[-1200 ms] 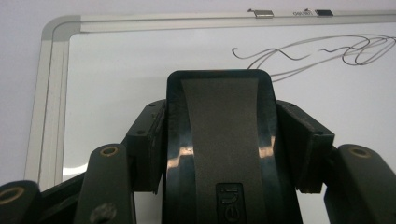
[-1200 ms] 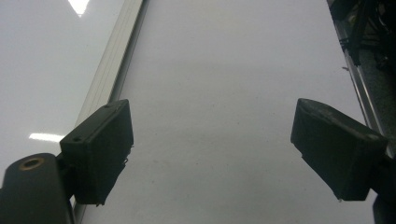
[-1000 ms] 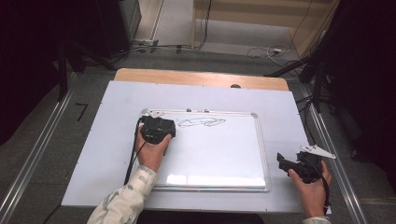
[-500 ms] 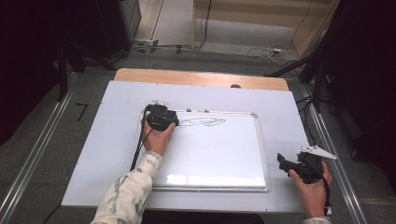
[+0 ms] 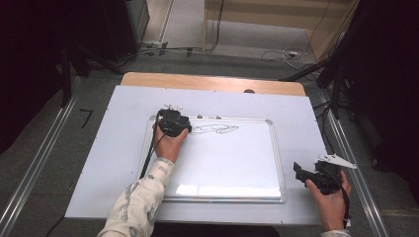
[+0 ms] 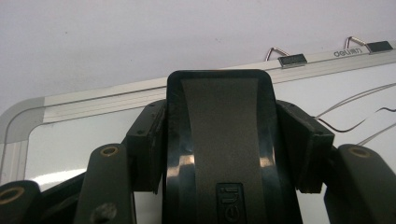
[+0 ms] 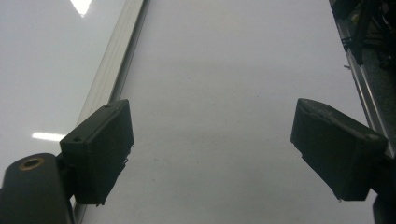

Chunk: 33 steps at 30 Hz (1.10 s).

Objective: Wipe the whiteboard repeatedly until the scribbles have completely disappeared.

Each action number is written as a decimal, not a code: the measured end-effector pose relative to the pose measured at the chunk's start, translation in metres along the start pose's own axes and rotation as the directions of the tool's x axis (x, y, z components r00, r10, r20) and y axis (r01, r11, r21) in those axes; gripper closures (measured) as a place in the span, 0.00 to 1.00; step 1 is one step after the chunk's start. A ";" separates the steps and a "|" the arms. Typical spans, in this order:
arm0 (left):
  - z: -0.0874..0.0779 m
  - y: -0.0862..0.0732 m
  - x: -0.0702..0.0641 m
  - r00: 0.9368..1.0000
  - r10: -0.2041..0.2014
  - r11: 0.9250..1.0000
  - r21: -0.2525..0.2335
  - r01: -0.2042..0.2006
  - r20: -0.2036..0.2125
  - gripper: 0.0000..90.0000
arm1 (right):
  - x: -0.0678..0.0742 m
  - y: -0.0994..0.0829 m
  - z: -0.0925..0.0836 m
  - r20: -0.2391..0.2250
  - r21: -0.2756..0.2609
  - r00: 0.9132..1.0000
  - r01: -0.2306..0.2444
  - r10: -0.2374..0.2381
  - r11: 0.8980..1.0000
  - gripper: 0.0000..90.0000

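An eraser (image 6: 219, 149) is clenched in the left tongs (image 5: 173, 123) on the whiteboard (image 5: 232, 163), scribbles (image 5: 217, 130) just beside; the right tongs (image 7: 219, 154) are held released.

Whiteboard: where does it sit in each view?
High view: whiteboard mid-table, left tongs at its top-left corner.
Left gripper view: behind the eraser clamped in the tongs, corner at far left.
Right gripper view: glossy strip along the left edge.
Shared landmark: its aluminium frame.
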State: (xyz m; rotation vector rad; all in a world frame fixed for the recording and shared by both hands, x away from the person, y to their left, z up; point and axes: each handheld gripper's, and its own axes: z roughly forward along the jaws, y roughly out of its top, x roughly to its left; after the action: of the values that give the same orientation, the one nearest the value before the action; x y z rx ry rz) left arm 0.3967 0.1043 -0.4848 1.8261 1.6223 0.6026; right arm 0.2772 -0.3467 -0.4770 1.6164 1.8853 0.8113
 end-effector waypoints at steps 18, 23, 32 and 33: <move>0.003 -0.004 -0.005 0.999 0.027 0.999 -0.034 -0.028 -0.031 0.45 | 0.000 0.000 0.000 0.000 0.000 1.000 0.001 -0.001 1.000 0.13; 0.002 -0.006 -0.005 0.999 0.014 0.999 -0.047 -0.016 -0.034 0.44 | 0.000 0.000 0.000 0.000 0.000 1.000 0.003 -0.003 1.000 0.13; 0.002 -0.006 -0.005 1.000 0.011 0.998 -0.062 -0.013 -0.029 0.41 | 0.000 0.000 0.000 0.004 0.003 1.000 0.002 -0.002 1.000 0.13; 0.002 -0.006 -0.005 0.999 0.017 0.998 -0.058 -0.019 -0.039 0.43 | 0.000 0.000 0.000 0.003 0.003 1.000 0.001 -0.001 1.000 0.13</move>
State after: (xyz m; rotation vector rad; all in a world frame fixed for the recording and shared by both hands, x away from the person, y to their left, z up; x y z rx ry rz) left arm 0.3931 0.0990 -0.4902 1.7994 1.5983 0.6901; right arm 0.2771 -0.3466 -0.4775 1.6170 1.8857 0.8056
